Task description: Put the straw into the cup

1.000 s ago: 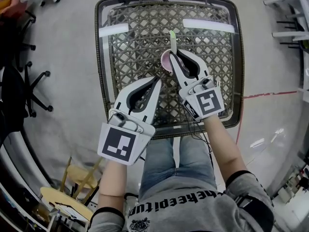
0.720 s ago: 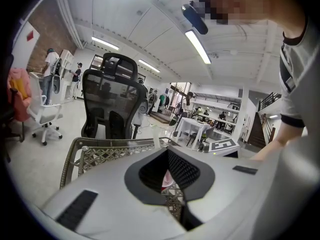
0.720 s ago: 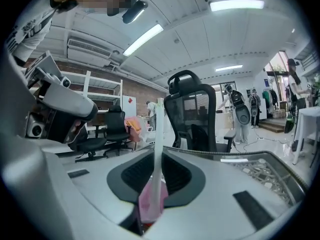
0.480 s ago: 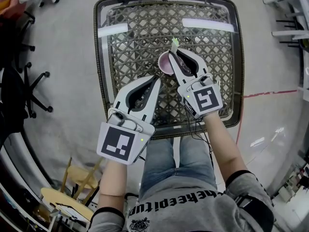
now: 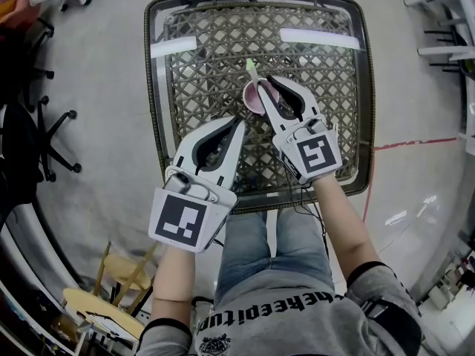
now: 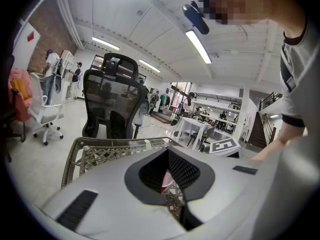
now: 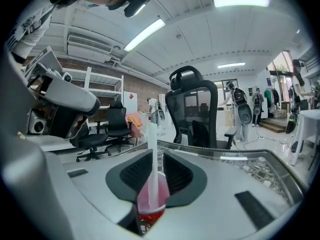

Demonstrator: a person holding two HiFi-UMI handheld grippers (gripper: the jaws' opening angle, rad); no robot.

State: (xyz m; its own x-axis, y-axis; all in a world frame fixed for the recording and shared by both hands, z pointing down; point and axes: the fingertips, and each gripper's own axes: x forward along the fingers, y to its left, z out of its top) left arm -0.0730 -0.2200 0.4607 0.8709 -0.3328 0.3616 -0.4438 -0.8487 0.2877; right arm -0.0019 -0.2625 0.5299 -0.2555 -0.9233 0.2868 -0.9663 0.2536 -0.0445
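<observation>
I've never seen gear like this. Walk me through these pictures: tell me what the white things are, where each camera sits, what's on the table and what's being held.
The white tongs are hand-held grippers. A person holds one in each hand, and each has two jaws. The cubes with black-and-white squares are part of them. The top-down picture comes from a camera on the person's head. The other two pictures come from cameras riding on each gripper, looking along its jaws. On the wicker table stands a pink cup with a straw leaning in it. The right gripper is at the cup. Its jaws have just been opening and stand apart, with the straw between them but not pinched. The left gripper hangs nearer the person, its tips together, holding nothing.
</observation>
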